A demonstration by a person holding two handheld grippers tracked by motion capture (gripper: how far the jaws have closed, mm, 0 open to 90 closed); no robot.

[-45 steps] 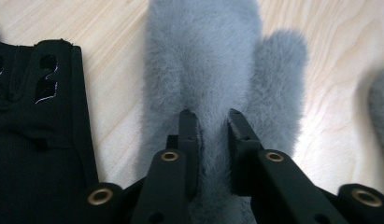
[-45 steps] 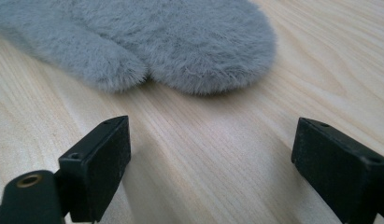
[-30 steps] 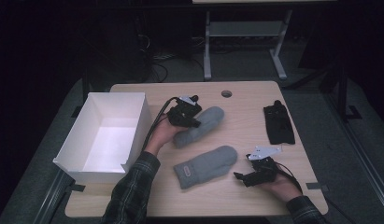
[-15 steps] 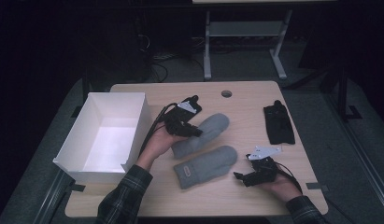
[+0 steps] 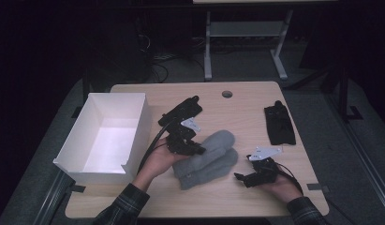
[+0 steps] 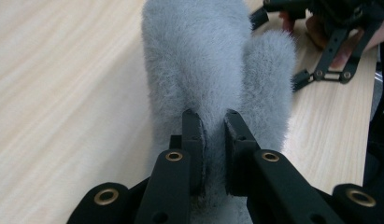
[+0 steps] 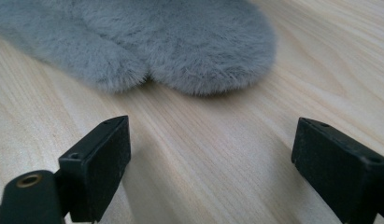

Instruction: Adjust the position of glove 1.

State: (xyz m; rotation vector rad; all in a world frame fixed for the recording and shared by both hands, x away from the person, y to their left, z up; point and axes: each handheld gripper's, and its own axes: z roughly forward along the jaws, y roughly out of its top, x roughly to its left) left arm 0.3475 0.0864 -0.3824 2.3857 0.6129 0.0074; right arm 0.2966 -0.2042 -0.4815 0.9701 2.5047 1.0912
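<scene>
White box (image 5: 82, 140), bare inside

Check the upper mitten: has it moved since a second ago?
Yes. The upper mitten, pinched by the left gripper, came nearer, away from the table hole, onto the other mitten.

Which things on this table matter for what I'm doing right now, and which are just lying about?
In play:
- fuzzy grey mitten, clamped in the left gripper
- second fuzzy grey mitten, partly under it
- right gripper, open beside them
- white cardboard box, possibly

Lying about:
- black glove
- round cable hole in the wooden table
</scene>
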